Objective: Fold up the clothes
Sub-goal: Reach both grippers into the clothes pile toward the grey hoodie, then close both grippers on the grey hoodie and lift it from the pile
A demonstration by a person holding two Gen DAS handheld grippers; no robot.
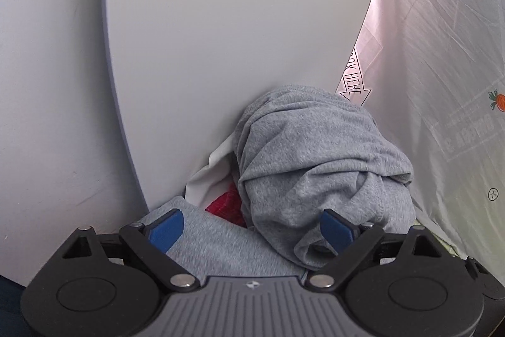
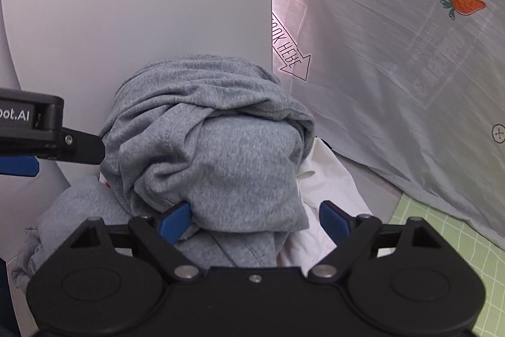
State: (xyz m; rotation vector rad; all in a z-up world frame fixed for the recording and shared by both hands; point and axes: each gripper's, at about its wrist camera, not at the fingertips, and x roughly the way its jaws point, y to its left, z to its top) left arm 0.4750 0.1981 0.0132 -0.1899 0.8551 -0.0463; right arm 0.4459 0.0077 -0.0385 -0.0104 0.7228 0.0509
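Blue-padded fingers of the left gripper [image 1: 251, 231] stand wide apart over heather-grey jersey cloth, gripping nothing; its right pad sits just against the low edge of a bunched grey knit garment [image 1: 318, 157], without pinching it. The right gripper [image 2: 254, 221] is likewise spread: its left pad touches the underside of the same grey bundle, the right pad hangs free over rumpled white cloth [image 2: 325, 188]. A flatter grey garment [image 1: 217, 242] lies nearest, under both tools, and the bundle is heaped on top of it. A scrap of red fabric [image 1: 227, 206] shows in the left wrist view, tucked between the flat grey piece and the bundle. In the right wrist view the left tool's black body juts in from the left edge, beside the bundle. A pale green checked mat [image 2: 442, 236] lies at the right. Behind the pile stand a plain white panel [image 1: 221, 21] and a thin white printed sheet [image 2: 394, 37] bearing an orange carrot and an arrow label.
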